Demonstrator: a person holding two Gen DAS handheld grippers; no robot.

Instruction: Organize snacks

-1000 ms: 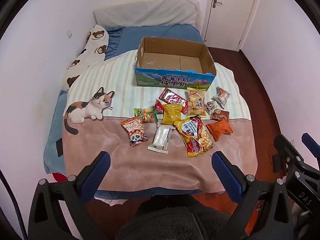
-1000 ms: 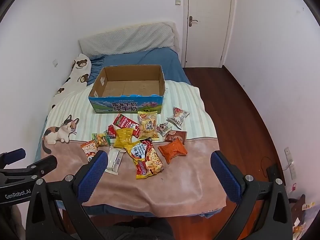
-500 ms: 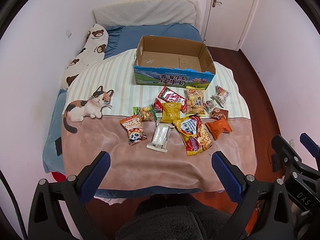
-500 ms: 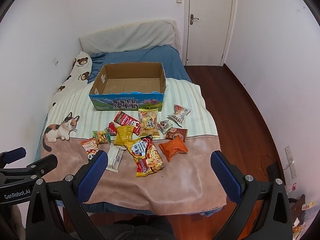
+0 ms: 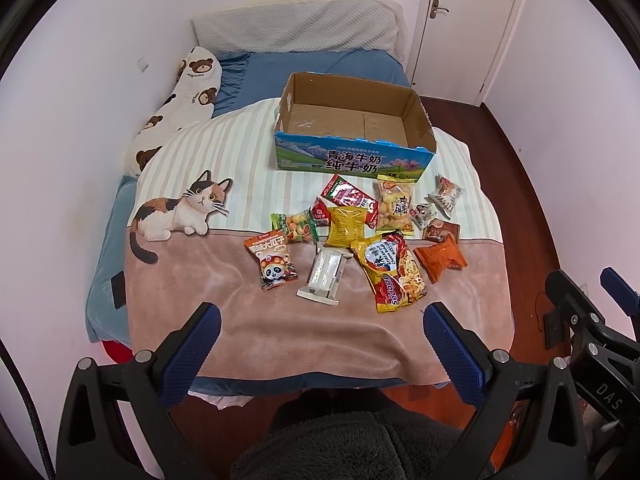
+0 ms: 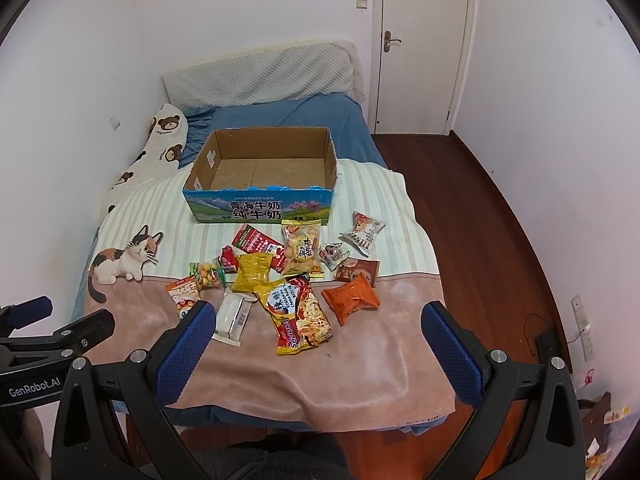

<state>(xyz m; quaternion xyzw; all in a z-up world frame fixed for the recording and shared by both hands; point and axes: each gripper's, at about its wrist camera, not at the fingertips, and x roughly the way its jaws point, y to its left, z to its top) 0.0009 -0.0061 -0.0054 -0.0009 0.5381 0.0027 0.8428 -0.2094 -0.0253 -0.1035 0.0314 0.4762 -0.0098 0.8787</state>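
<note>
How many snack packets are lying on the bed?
12, on the blanket before the box: panda, peas, small red, long red, yellow, clear, noodles, orange, brown, small white, egg-biscuit, striped. Others may be hidden.

One open cardboard box (image 5: 352,136) is seen on the bed, with nothing visible inside it. Twelve snack packets can be counted in front of it: one large noodle packet (image 5: 390,270), one orange packet (image 5: 440,258), one yellow packet (image 5: 346,228), one white wrapped bar (image 5: 326,274), one panda packet (image 5: 272,262), one bag of coloured balls (image 5: 294,227), two red packets, one egg-biscuit bag (image 5: 394,208), one brown packet (image 5: 440,232) and two small pale packets. Two pillows are counted, one bear-print (image 5: 176,108) and one grey (image 5: 296,30).
</note>
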